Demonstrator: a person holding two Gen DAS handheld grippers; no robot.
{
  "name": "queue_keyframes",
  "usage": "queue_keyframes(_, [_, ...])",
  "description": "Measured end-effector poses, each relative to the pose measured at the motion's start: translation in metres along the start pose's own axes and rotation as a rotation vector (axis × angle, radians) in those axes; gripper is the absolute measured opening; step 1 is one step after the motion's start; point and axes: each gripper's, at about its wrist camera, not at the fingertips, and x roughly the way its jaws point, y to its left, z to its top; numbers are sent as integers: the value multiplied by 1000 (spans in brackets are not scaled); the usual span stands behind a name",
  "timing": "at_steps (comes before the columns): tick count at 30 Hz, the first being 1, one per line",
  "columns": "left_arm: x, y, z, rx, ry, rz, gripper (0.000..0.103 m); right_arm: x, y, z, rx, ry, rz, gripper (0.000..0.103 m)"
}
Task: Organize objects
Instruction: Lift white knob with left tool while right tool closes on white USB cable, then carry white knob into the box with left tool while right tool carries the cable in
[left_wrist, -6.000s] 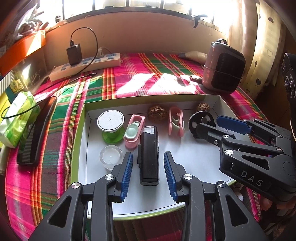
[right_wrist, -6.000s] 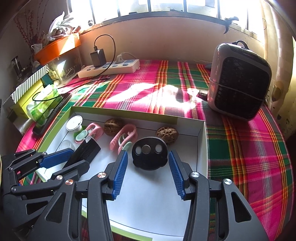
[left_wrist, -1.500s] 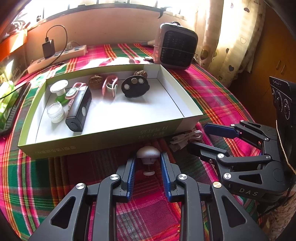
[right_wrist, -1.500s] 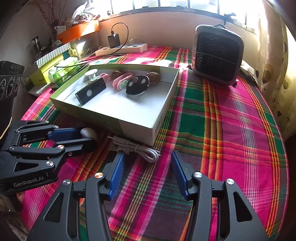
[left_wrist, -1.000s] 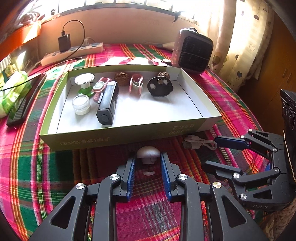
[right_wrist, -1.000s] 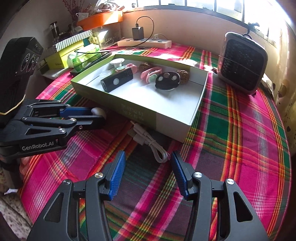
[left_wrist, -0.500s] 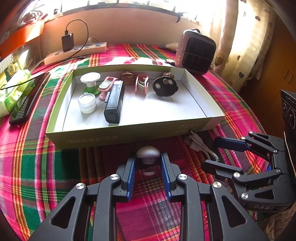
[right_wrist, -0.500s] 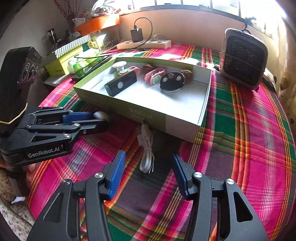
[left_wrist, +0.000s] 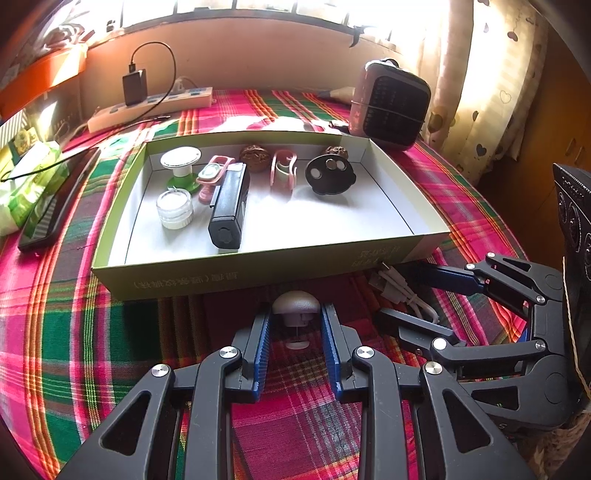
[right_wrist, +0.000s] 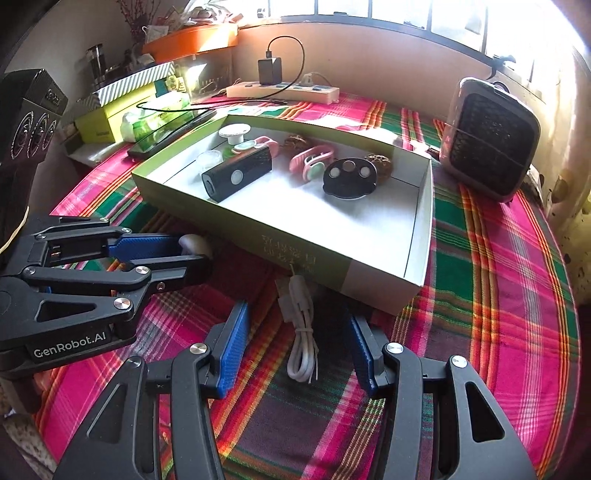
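Note:
My left gripper (left_wrist: 295, 317) is shut on a small grey-capped mushroom-shaped object (left_wrist: 295, 304), held just in front of the green box's near wall (left_wrist: 240, 273). It also shows in the right wrist view (right_wrist: 194, 243). My right gripper (right_wrist: 295, 325) is open, its jaws on either side of a coiled white USB cable (right_wrist: 301, 332) lying on the plaid cloth by the box; the cable also shows in the left wrist view (left_wrist: 402, 291). The box holds a black device (left_wrist: 229, 206), a black disc (left_wrist: 330, 173), pink clips, walnuts, a small jar and a white-topped green stand.
A grey heater (right_wrist: 487, 140) stands right of the box. A power strip with a charger (left_wrist: 151, 107) lies at the back. A phone (left_wrist: 55, 203), tissue pack and boxes sit at the left. The table edge is close behind both grippers.
My right gripper has moved forward and down so the white cable now lies between its open jaws. My left gripper still holds the grey-capped object and has barely shifted.

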Motion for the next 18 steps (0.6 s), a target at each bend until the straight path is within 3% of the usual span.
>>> queue_keyframes(2, [0,0,-1,0,-2,1,24,0,1,0,-3,-3,0,34])
queue_keyframes(8, [-1,1,-1,-6,-4,-2,24,0,4,0,-6,-5,6,20])
queue_keyframes(18, [-1,2,0,-11,-5,-2,24,-2,5,-1,17,-7,8,19])
